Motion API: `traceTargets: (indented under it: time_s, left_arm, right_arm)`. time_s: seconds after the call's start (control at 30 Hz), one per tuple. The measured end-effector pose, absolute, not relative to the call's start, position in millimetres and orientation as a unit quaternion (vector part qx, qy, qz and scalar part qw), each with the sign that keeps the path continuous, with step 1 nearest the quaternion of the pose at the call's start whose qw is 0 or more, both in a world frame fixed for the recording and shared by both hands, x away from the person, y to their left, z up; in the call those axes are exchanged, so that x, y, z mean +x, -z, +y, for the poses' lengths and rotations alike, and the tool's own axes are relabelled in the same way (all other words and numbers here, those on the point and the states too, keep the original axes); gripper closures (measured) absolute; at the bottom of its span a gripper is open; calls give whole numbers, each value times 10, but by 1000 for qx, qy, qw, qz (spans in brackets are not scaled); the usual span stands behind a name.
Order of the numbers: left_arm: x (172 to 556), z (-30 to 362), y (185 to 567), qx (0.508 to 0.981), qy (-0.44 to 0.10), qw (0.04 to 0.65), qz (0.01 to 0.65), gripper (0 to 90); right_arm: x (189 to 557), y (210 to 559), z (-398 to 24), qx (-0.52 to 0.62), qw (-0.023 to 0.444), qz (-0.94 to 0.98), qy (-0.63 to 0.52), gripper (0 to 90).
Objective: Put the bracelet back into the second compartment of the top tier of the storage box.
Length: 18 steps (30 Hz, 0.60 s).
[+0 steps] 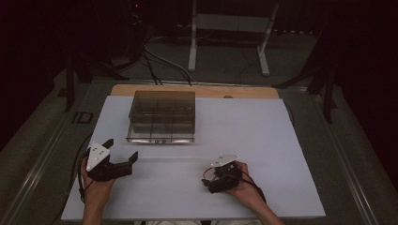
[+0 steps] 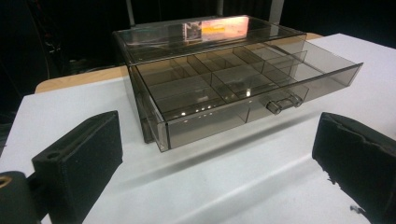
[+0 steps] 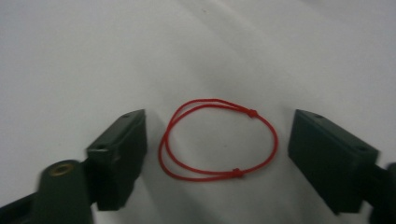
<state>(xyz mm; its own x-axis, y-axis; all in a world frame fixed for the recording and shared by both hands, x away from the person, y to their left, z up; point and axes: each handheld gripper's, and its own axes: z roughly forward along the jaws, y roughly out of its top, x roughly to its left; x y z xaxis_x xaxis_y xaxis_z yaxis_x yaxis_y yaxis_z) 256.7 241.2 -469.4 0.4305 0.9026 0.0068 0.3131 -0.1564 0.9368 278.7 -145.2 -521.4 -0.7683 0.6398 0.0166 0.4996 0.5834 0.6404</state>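
White tabletop [image 1: 263, 126], dark room. Right gripper [image 3: 217, 156] unclenched, straddling red string loop [image 3: 219, 140]; thin cord may slip the pads. Left gripper [image 1: 121, 151] released near open drawer box [image 1: 162, 117].

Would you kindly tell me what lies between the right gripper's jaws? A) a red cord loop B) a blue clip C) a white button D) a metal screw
A: in the right gripper view a red cord loop lies flat on the white table between the open jaws of the right gripper, touching neither.
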Motion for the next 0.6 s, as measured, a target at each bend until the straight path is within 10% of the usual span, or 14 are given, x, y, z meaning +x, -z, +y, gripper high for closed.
traceTargets:
  time_s: [0.6]
  left_arm:
    - [2565, 2406, 4695, 695, -308, 480, 438, 32]
  right_arm:
    - [2759, 5154, -1469, 307, 116, 892, -312, 898]
